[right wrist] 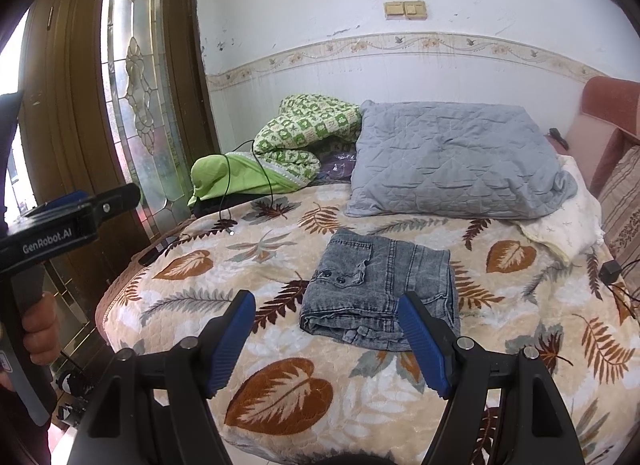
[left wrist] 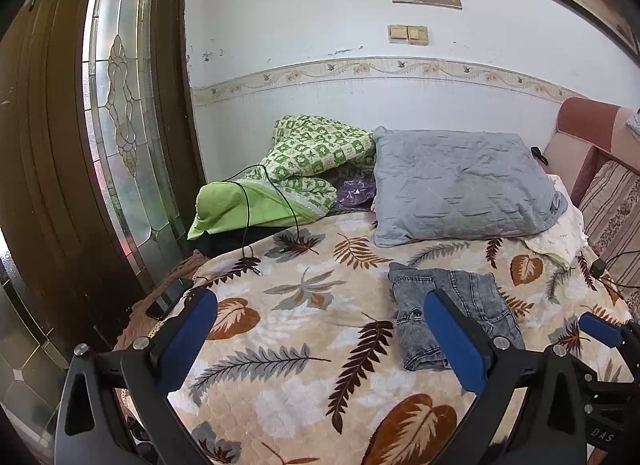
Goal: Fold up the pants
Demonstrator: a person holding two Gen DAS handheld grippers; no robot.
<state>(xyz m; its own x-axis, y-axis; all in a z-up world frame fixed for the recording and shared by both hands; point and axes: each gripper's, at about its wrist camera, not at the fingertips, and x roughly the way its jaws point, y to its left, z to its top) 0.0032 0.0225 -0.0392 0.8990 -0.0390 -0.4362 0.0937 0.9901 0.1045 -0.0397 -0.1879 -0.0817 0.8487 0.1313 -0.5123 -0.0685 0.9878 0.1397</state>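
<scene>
Grey denim pants (right wrist: 380, 289) lie folded into a thick rectangle on the bed, resting flat on the leaf-printed blanket (right wrist: 280, 389) a little right of centre in the right wrist view, with a buttoned pocket flap facing up and the stacked folded edges toward the bottom of the frame. The right gripper (right wrist: 326, 339) hangs over the near edge of the bed with its blue-padded jaws spread wide and nothing between them; its right finger overlaps the near corner of the pants in the picture, though contact cannot be made out. In the left wrist view the left gripper (left wrist: 320, 335) is likewise spread wide and holds nothing, with the same pants (left wrist: 456, 317) partly hidden behind its right finger at centre right. At the left edge of the right wrist view a hand (right wrist: 40, 333) grips the handle of the left gripper. Behind the pants, toward the upper right of both frames, sits a grey quilted pillow (right wrist: 456, 161), and to its left a bundled green patterned quilt (right wrist: 304, 137) with a black cable (right wrist: 264, 169) trailing over it onto the blanket. A brown door with a leaded glass panel (right wrist: 140, 85) fills the left side.
</scene>
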